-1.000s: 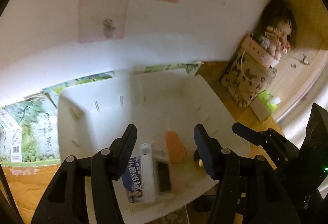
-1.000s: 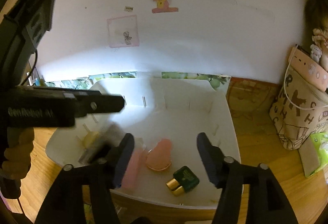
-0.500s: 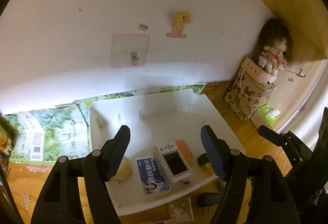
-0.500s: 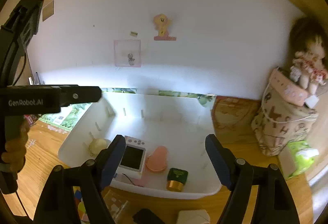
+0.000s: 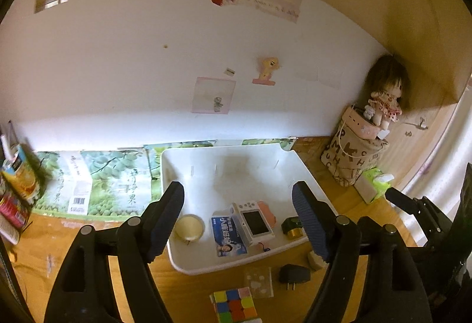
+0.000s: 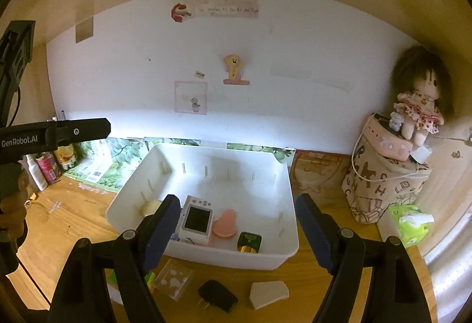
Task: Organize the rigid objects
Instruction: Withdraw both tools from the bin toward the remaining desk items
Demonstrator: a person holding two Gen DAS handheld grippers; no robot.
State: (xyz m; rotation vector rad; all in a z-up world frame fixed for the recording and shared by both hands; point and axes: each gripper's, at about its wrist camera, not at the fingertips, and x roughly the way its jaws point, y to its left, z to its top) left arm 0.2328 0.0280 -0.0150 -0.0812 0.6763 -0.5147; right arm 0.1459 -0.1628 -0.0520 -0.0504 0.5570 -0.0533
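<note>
- The left gripper (image 5: pixel 237 218) has its black jaws with blue pads apart, and they have just been opening; nothing is between them. It hangs above the near edge of the white plastic bin (image 5: pixel 236 151).
- The right gripper (image 6: pixel 237 227) is also apart and empty — its jaws were opening until a moment ago. It looks down at the same white plastic bin (image 6: pixel 283 259) from the near side.
- The bin stands on the wooden desk (image 6: pixel 67 219), near its back edge, close to the white wall.
- Inside the bin, along its near wall, lie a round cream-coloured lid (image 5: pixel 188 227), a blue printed card box (image 5: pixel 228 236), a white handheld device with a dark screen (image 5: pixel 255 221), a pink oval piece (image 6: pixel 225 224) and a green box with a gold end (image 6: pixel 249 241).
- The white device lies partly on the blue box; the pink piece is just beside it.
- On the desk in front of the bin — outside it — are a multicoloured puzzle cube (image 5: pixel 234 305), a clear square case with white shapes (image 6: pixel 174 281), a black plug adapter (image 6: pixel 216 296) and a white angular block (image 6: pixel 268 293).
- At the right back corner of the desk a fabric bag with letters (image 6: pixel 383 190) carries a doll in a flowered dress (image 6: pixel 419 110).
</note>
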